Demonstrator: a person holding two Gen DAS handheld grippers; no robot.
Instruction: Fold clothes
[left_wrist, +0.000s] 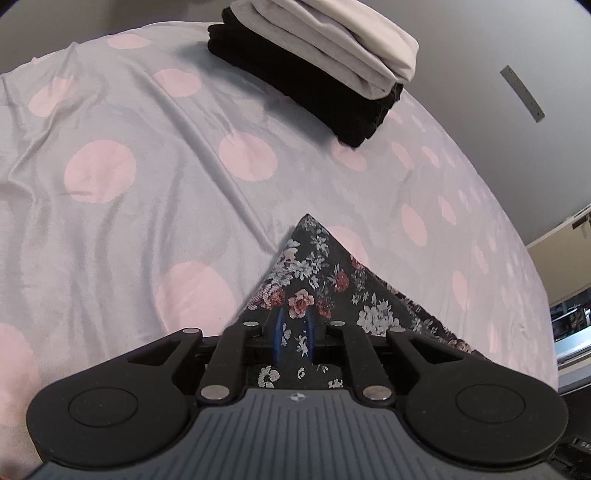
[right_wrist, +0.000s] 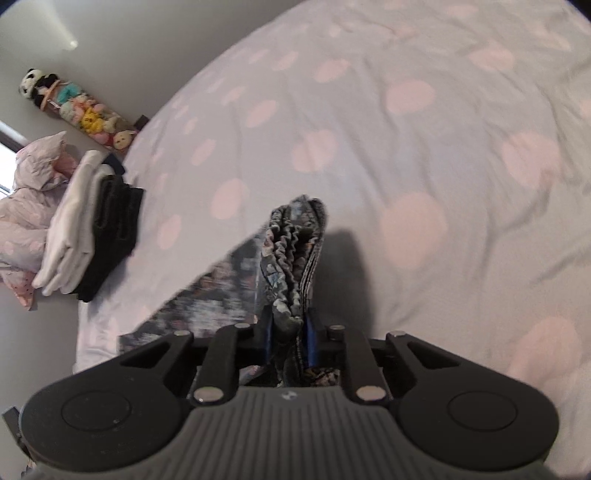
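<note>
A dark floral garment (left_wrist: 317, 280) lies on the bed, its corner pointing away from me. My left gripper (left_wrist: 293, 338) is shut on its near edge, cloth between the blue pads. In the right wrist view my right gripper (right_wrist: 288, 338) is shut on a bunched, elastic-gathered edge of the same floral garment (right_wrist: 295, 251), which stands up above the sheet. The rest of the garment trails to the left, blurred.
The bed has a grey sheet with pink dots (left_wrist: 147, 155). A stack of folded black and white clothes (left_wrist: 325, 62) sits at the far side; it also shows in the right wrist view (right_wrist: 92, 229). Pillows (right_wrist: 29, 206) and plush toys (right_wrist: 81, 110) lie beyond the bed's edge.
</note>
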